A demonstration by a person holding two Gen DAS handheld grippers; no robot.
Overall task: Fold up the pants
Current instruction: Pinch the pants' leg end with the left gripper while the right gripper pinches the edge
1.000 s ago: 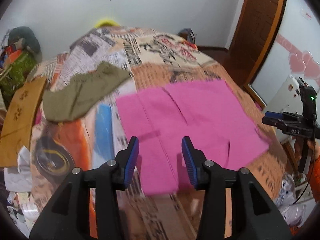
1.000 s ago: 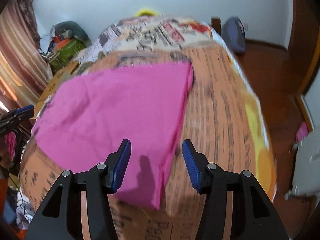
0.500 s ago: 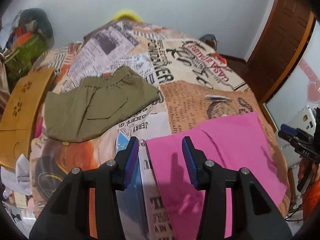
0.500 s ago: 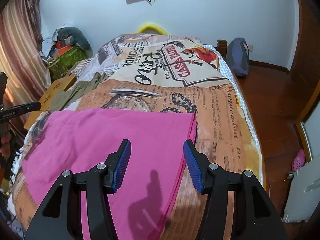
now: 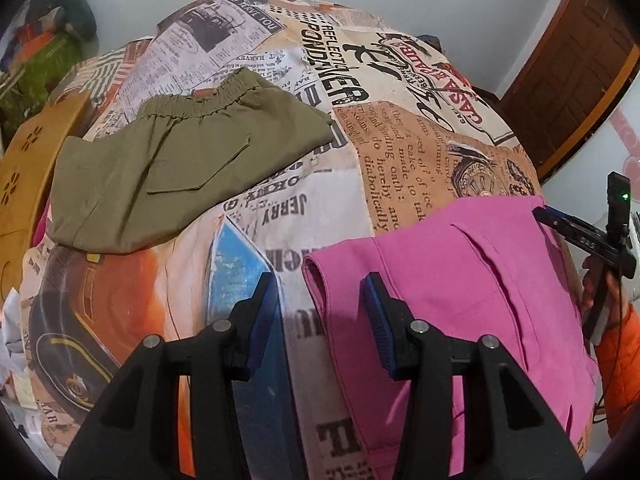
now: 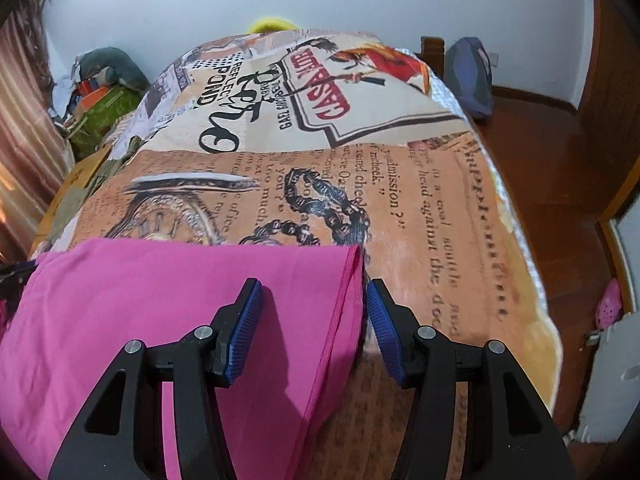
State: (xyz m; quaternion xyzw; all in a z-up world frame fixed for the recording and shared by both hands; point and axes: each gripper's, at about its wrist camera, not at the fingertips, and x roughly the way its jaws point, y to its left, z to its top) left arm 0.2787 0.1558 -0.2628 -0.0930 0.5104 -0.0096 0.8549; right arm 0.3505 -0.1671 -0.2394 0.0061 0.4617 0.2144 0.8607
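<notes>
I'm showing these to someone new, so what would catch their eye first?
The bright pink pants lying flat on the near part of the bed stand out most, with the left tool open over their left corner and the right tool straddling their right edge. Next comes the newspaper-print bedspread, then the olive-green shorts farther back on the left.

Both grippers are tilting steeply downward, jaws parted. The left gripper (image 5: 320, 316) is hanging with its blue pads (image 5: 262, 322) apart and gripping nothing. The right gripper (image 6: 312, 320) is also gaping; its jaws have just been closing, but the pads (image 6: 244, 330) are not pressing on anything. Seen from the left wrist camera, the right gripper (image 5: 560, 222) is sticking in from the right edge, a hand (image 5: 596, 284) in an orange sleeve (image 5: 618, 364) wrapping its grip.
</notes>
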